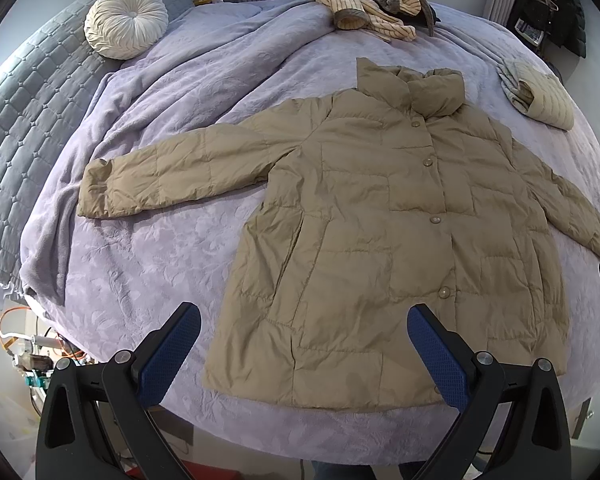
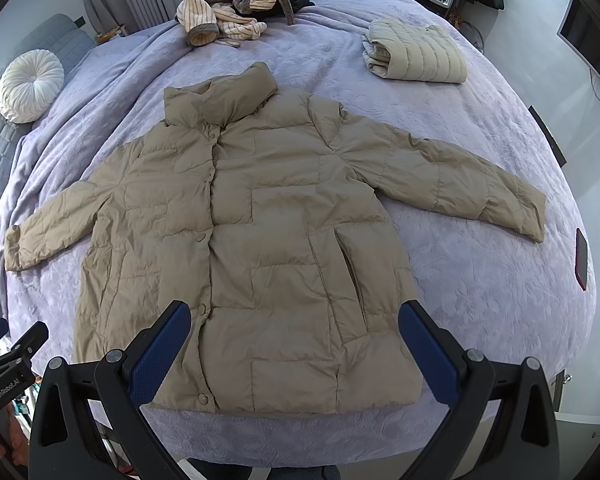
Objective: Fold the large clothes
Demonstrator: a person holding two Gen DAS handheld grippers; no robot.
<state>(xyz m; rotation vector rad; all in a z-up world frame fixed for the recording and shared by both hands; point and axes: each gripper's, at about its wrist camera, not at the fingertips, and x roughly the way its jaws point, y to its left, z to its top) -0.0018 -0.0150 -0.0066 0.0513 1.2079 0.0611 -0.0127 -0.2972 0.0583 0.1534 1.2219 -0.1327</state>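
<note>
Tan puffer jacket (image 1: 384, 216) – flat on lavender bedspread (image 1: 160, 248), hem beyond both jaws | left gripper (image 1: 304, 354) – jaws wide, empty | right gripper (image 2: 294, 350) – jaws wide, empty

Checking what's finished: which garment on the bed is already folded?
The pale quilted jacket at the far right; the tan coat lies spread flat, the striped clothes heaped.
</note>
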